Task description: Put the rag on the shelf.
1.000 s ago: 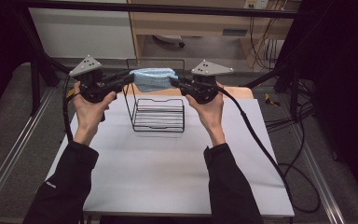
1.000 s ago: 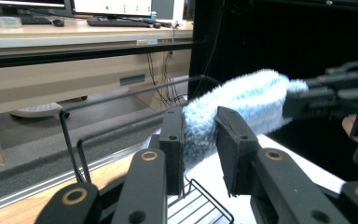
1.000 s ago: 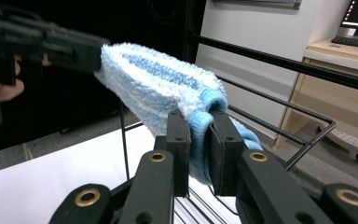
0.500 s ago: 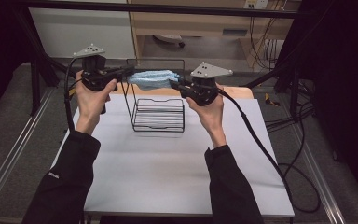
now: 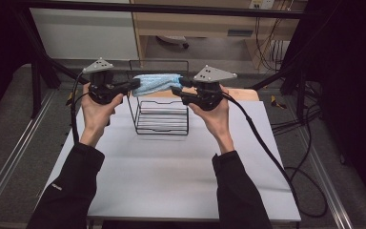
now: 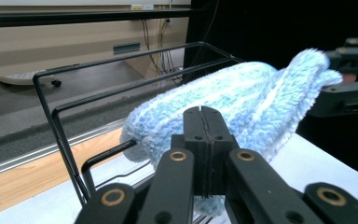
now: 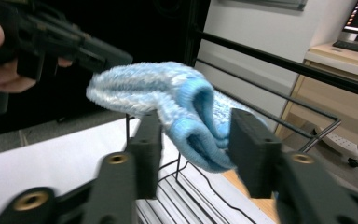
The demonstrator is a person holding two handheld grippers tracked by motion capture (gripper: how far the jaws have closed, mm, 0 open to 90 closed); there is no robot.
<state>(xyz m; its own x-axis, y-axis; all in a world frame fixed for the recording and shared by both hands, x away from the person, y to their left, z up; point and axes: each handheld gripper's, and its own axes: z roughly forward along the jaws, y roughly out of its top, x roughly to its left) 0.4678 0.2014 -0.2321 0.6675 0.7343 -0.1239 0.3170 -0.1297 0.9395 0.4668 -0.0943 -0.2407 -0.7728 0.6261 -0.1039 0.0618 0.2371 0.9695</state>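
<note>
A fluffy light-blue sock (image 5: pixel 157 83) lies across the top of a black wire rack (image 5: pixel 162 119) at the table's far middle. My left gripper (image 5: pixel 134 84) is at its left end. In the left gripper view the pads (image 6: pixel 203 116) have just closed flat together, with no cloth showing between them, and the sock (image 6: pixel 256 98) lies just beyond and under them. My right gripper (image 5: pixel 176 89) is at the sock's right end. Its jaws (image 7: pixel 198 123) have just been opening and stand apart. The sock's cuff (image 7: pixel 191 126) droops between them without being pressed.
The rack stands on a white table (image 5: pixel 171 181) with bare surface in front of it. A wooden board (image 5: pixel 248 94) lies behind. Cables (image 5: pixel 290 167) trail off the right side. Black frame bars (image 5: pixel 171 9) run overhead and along the left.
The left gripper went up and left, then came back down to the sock's left end with its jaws closed. The right gripper's jaws have spread apart around the cuff.
</note>
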